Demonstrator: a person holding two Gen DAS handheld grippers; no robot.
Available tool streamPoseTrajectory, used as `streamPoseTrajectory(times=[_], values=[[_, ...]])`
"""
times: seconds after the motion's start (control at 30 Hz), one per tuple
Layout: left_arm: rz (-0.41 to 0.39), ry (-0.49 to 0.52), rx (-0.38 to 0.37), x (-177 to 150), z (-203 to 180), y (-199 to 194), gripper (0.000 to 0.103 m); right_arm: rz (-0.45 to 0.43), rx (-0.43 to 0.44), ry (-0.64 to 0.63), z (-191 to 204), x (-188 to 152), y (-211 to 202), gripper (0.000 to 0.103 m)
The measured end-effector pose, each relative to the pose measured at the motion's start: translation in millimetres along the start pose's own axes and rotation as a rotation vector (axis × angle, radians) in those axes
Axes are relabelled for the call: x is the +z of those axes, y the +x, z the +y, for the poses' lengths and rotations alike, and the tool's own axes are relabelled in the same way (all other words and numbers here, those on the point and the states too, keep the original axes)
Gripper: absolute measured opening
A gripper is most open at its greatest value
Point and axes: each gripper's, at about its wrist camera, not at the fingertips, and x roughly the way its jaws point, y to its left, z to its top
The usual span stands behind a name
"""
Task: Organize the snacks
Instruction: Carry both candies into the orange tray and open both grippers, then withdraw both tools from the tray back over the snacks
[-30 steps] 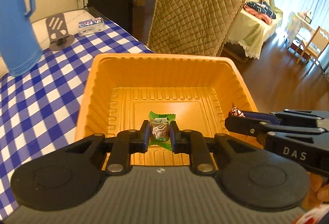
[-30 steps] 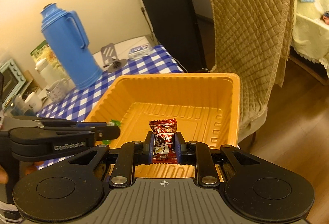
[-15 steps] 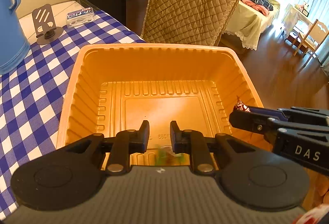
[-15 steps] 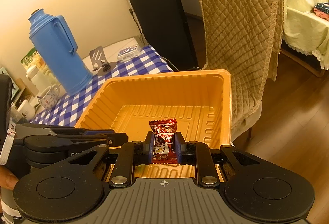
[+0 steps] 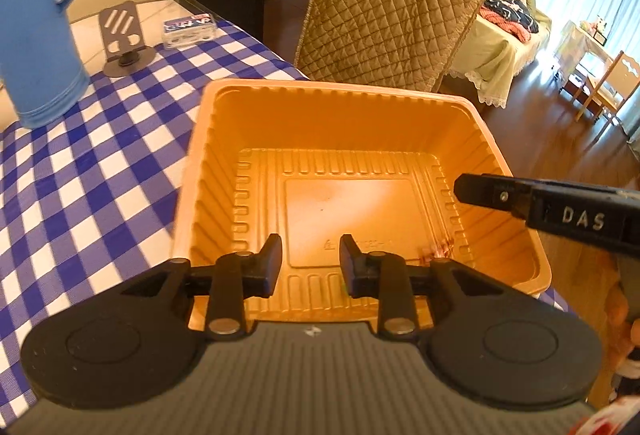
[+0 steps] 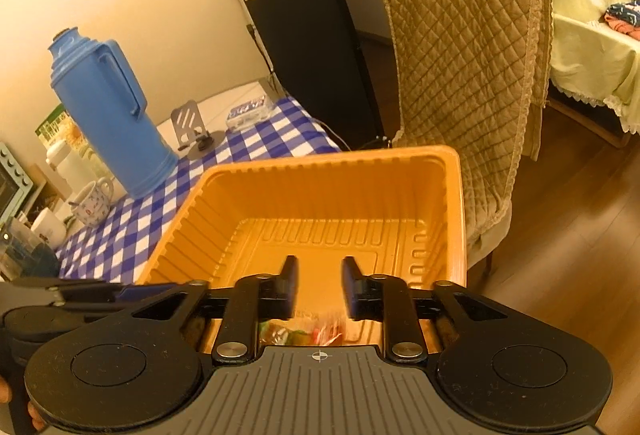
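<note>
- Dropping snacks into the orange tray point(image 5: 200, 171) is the step in hand; both grippers hover over its near edge, pointing down into it.
- The left gripper point(image 5: 310, 265) has just been opening, and its fingers now stand narrowly apart with nothing between them; only the bare ribbed tray floor shows in the gap.
- The right gripper point(image 6: 318, 285) has also just been opening; its fingers are parted and empty.
- In the right wrist view, blurred snack wrappers point(image 6: 304, 331), green and red, lie low at the tray's near edge, just below the right gripper's fingers; they look freshly let go and may be mid-fall.
- In the left wrist view a small red scrap of wrapper point(image 5: 436, 253) shows by the tray's near right corner, beneath the right gripper's finger point(image 5: 492, 193).
- The tray sits at the right edge of the checked tablecloth point(image 5: 80, 175), close to the table's corner, with a quilted chair point(image 5: 384, 7) behind it.
- A blue jug point(image 6: 108, 115) stands well apart, towards the table's far left edge.
- The release seems done, so the next move likely calls for lifting both grippers clear of the tray rim and fetching more snacks; none are visible on the cloth in these views.
- Knocking the light tray off the table edge while pulling back is the main risk.
</note>
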Motion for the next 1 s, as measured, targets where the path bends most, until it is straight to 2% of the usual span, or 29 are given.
streamPoseTrajectory(times=[0.03,0.27,0.47,0.63,0.7,1.0], values=[[-0.005,-0.004,0.001,-1,2,-4,0.029,-0.003,0.003,0.001,0,1,-3,0.051],[-0.041,-0.059,0.000,-9,12,-38,0.036,-0.041,0.039,-0.030,4,1,-35,0.059],[-0.063,-0.092,0.020,-30,11,-76,0.040,-0.058,0.091,-0.011,-2,-7,-72,0.068],[-0.074,-0.124,0.043,-56,4,-111,0.043,-0.043,0.114,0.005,-9,-21,-102,0.089],[-0.078,-0.128,0.059,-69,-1,-124,0.046,-0.042,0.117,0.011,-11,-29,-115,0.090],[-0.071,-0.150,0.084,-130,-29,-176,0.047,-0.045,0.161,0.025,-18,-66,-173,0.096]])
